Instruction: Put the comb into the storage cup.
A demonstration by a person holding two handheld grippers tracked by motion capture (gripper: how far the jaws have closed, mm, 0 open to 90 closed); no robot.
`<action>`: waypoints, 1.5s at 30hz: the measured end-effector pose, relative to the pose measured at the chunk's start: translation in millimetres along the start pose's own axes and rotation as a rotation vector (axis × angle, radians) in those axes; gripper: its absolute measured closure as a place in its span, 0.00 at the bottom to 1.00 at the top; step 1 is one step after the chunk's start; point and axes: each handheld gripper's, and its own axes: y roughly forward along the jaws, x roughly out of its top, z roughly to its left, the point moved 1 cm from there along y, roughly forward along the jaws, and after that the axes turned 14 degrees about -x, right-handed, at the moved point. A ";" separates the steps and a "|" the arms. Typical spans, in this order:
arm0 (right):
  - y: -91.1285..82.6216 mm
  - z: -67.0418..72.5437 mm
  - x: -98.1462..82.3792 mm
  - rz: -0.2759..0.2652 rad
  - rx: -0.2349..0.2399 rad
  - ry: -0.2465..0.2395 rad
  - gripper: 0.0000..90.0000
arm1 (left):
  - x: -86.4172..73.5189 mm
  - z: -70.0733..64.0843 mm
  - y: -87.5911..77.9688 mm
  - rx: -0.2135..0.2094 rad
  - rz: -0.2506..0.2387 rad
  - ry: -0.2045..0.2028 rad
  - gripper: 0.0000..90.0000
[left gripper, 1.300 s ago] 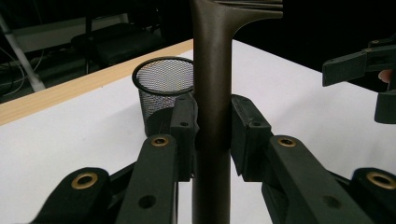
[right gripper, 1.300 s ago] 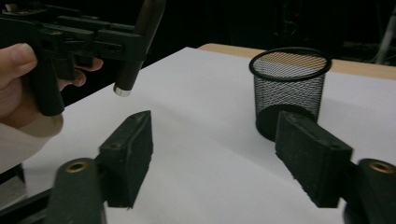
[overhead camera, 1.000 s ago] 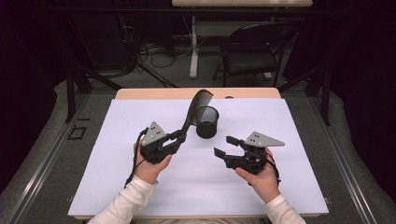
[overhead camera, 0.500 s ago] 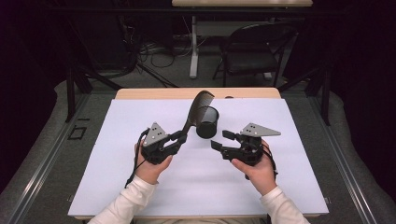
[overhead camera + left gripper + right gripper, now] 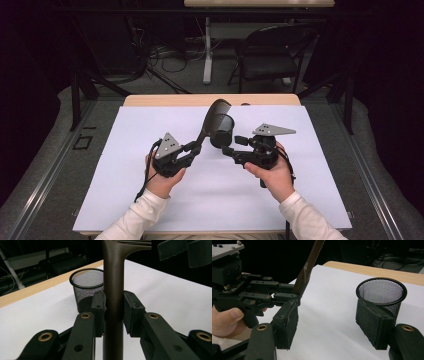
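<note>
Your left gripper [image 5: 192,150] has its fingers [image 5: 98,307] clamped on the comb [image 5: 212,120] handle, teeth end tilted up over the mesh pen cup [image 5: 221,131] w/ the right gripper [image 5: 230,145] fingers [image 5: 287,322] apart, empty, near the cup on the white surface [image 5: 125,165], prob. to steady it.

Comb [image 5: 113,290] head cut off at 12 o'clock edge in my left gripper view. Mesh cup [image 5: 382,296] base hidden behind my right gripper's [image 5: 332,323] pad. Comb teeth unresolved in high view.
</note>
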 end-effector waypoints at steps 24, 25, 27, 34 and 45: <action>4.2 -14.7 16.4 0.085 0.032 0.096 0.44 | -1.9 0.8 -0.7 0.006 -0.005 0.002 0.81; 4.1 -15.5 16.6 0.086 0.033 0.103 0.44 | -2.0 0.9 -0.8 0.006 -0.005 0.002 0.81; 4.2 -16.8 17.0 0.087 0.038 0.114 0.44 | -2.2 1.1 -0.7 0.007 -0.004 0.001 0.81; 5.6 -20.4 19.8 0.089 0.056 0.149 0.45 | -2.9 1.3 0.0 0.010 0.002 0.002 0.81; 6.4 -21.1 27.3 0.076 0.054 0.138 0.45 | -4.9 0.6 2.3 0.014 0.010 0.007 0.81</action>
